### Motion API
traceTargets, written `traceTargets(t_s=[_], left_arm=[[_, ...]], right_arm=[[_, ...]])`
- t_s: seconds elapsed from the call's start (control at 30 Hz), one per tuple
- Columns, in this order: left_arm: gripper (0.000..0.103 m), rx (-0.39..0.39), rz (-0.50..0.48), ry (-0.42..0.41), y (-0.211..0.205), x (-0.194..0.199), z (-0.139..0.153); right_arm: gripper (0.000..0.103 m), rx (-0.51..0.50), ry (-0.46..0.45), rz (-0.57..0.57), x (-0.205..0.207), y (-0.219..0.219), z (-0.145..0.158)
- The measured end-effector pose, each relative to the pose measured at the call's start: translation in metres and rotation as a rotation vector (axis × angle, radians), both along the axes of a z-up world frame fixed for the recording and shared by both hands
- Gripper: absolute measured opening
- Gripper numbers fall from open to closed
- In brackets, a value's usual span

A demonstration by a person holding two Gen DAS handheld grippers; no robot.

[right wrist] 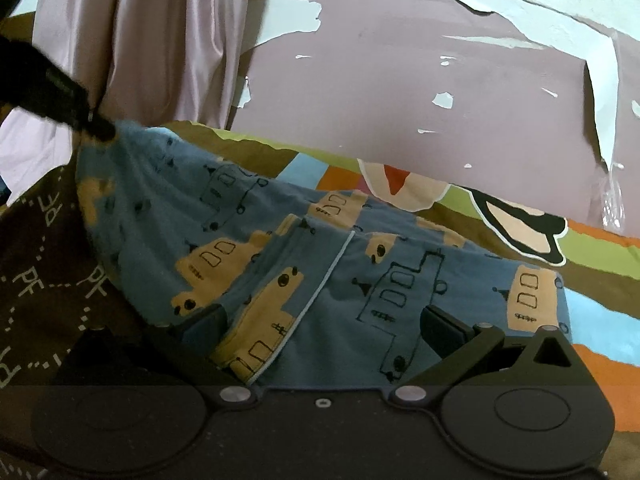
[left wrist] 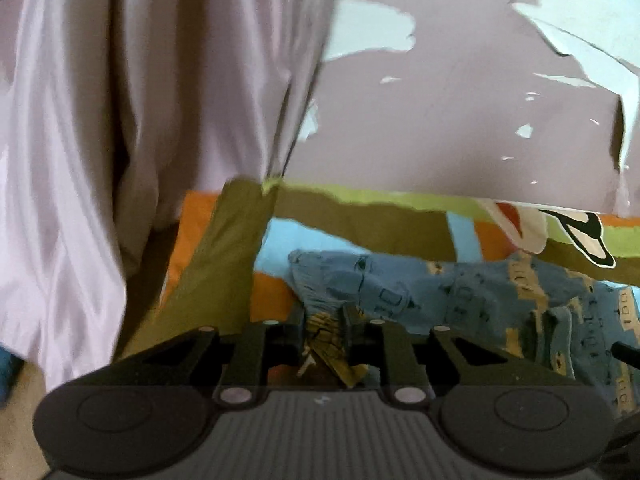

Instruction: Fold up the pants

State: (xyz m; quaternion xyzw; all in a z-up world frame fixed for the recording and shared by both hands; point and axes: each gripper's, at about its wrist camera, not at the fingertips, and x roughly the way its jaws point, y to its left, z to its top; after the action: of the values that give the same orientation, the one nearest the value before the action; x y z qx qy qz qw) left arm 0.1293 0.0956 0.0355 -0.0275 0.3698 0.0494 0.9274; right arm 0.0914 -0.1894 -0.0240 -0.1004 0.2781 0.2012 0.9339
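Observation:
Blue pants (right wrist: pixel 360 264) printed with tan and outlined buses lie crumpled on a striped bedsheet (right wrist: pixel 600 280). My right gripper (right wrist: pixel 324 324) is low over them, jaws wide apart, with the cloth and its pale piping lying between the fingers (right wrist: pixel 444 328) and neither pad pressing. My left gripper (right wrist: pixel 96 126) comes in from the upper left and holds one end of the pants raised off the bed. In the left wrist view my left gripper (left wrist: pixel 324 320) has its jaws close together, pinching a bunched edge, and the rest of the pants (left wrist: pixel 440 292) trails off to the right.
A mauve wall (left wrist: pixel 460 120) with peeling paint stands behind the bed. A pale pink curtain (left wrist: pixel 120 120) hangs at the left. Brown cloth with white lettering (right wrist: pixel 48 272) fills the lower left of the right wrist view. The sheet (left wrist: pixel 224 264) has olive, orange and blue stripes.

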Motion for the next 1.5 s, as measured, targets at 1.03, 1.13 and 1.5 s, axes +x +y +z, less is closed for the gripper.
traceTargets(t_s=[1.03, 1.13, 1.5], left_arm=[[0.024, -0.612, 0.305, 0.054, 0.079, 0.002, -0.084], [0.018, -0.580, 0.305, 0.012, 0.068, -0.006, -0.077], [0.015, -0.245, 0.064, -0.142, -0.005, -0.009, -0.016]], right_arm=[[0.102, -0.137, -0.046, -0.015, 0.054, 0.016, -0.003], [0.102, -0.136, -0.046, -0.009, 0.053, 0.016, -0.002], [0.102, -0.125, -0.050, 0.000, 0.054, 0.015, -0.001]])
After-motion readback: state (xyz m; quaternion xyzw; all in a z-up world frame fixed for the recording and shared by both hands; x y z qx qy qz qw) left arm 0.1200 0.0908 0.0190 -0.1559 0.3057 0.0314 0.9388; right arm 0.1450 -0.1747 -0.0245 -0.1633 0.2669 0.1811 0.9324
